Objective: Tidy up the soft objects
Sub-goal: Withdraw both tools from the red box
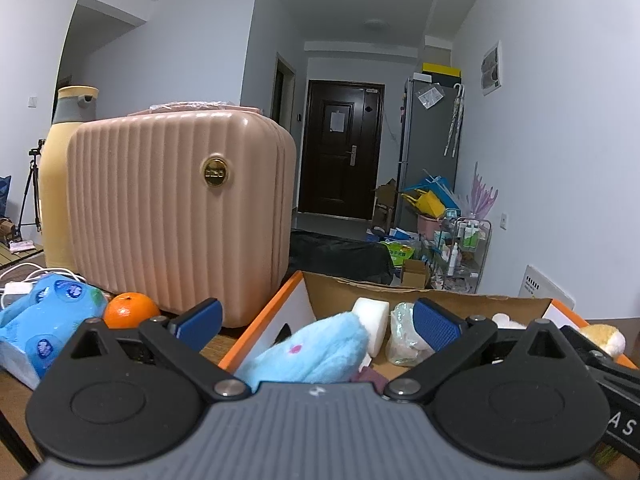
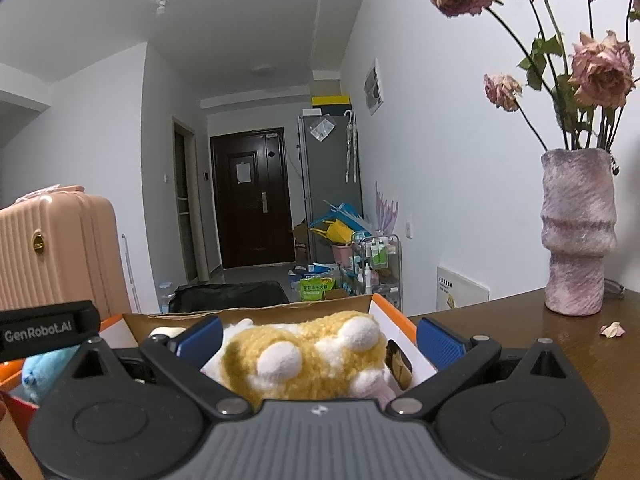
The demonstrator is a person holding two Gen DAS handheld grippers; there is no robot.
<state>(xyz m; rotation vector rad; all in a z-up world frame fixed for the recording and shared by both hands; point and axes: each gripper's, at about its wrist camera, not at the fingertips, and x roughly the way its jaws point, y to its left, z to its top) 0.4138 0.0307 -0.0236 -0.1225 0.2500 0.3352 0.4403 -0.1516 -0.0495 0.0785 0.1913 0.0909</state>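
Note:
In the left wrist view, my left gripper (image 1: pixel 318 320) is open wide over the orange-edged cardboard box (image 1: pixel 262 316). A light blue plush (image 1: pixel 312 354) lies in the box between the fingers, and neither pad presses on it. Behind it sit a white foam block (image 1: pixel 372 320) and a crumpled clear bag (image 1: pixel 402 336). In the right wrist view, my right gripper (image 2: pixel 320 340) is open too. A yellow and white plush (image 2: pixel 312 360) rests in the box (image 2: pixel 400 318) between its blue pads (image 2: pixel 440 340), with a gap on the right side.
A pink ribbed suitcase (image 1: pixel 180 216) stands left of the box. An orange (image 1: pixel 130 310) and a blue tissue pack (image 1: pixel 44 320) lie before it. A purple vase of dried roses (image 2: pixel 576 232) stands on the wooden table (image 2: pixel 520 344) at the right, near a fallen petal (image 2: pixel 612 330).

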